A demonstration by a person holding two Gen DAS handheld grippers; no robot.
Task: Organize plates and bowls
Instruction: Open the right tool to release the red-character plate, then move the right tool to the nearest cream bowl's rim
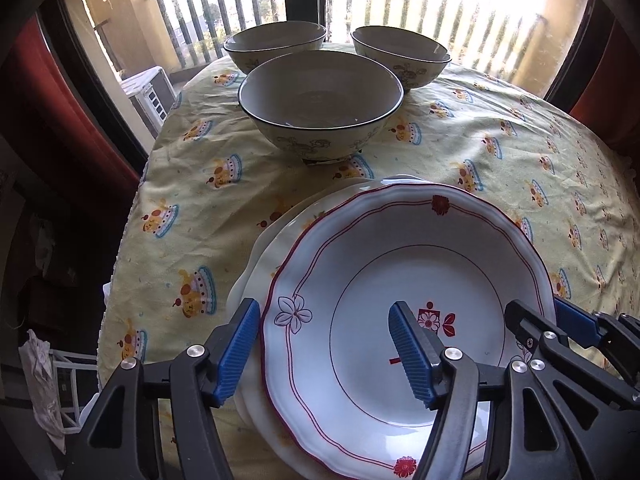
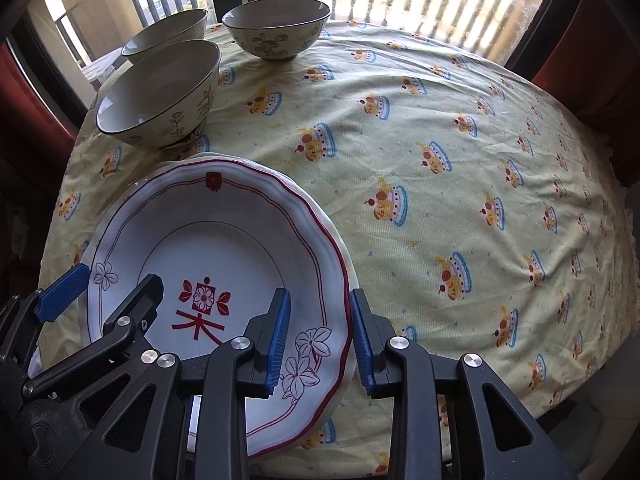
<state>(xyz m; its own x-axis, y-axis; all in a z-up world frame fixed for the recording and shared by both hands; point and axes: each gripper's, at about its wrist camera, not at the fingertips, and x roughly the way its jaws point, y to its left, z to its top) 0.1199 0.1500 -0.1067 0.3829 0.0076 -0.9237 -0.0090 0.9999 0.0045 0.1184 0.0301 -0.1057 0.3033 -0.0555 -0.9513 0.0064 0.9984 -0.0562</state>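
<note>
Round table under a yellow cloth (image 2: 460,128) printed with cartoon cakes, set before a barred window. On its near side, a stack of plates: red-rimmed plate (image 1: 400,272) on top, plainer white plates (image 1: 256,280) beneath (count unclear). Beyond, three floral bowls (image 1: 320,100) clustered upright, apart from the stack. Left gripper (image 1: 324,352) astride the top plate's left rim, fingers clearly apart, not pressing. Right gripper (image 2: 320,340) astride the opposite rim, gap narrower, seemingly still not clamped.

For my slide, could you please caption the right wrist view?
Right gripper straddles the red-trimmed plate's rim; three bowls wait behind.
</note>
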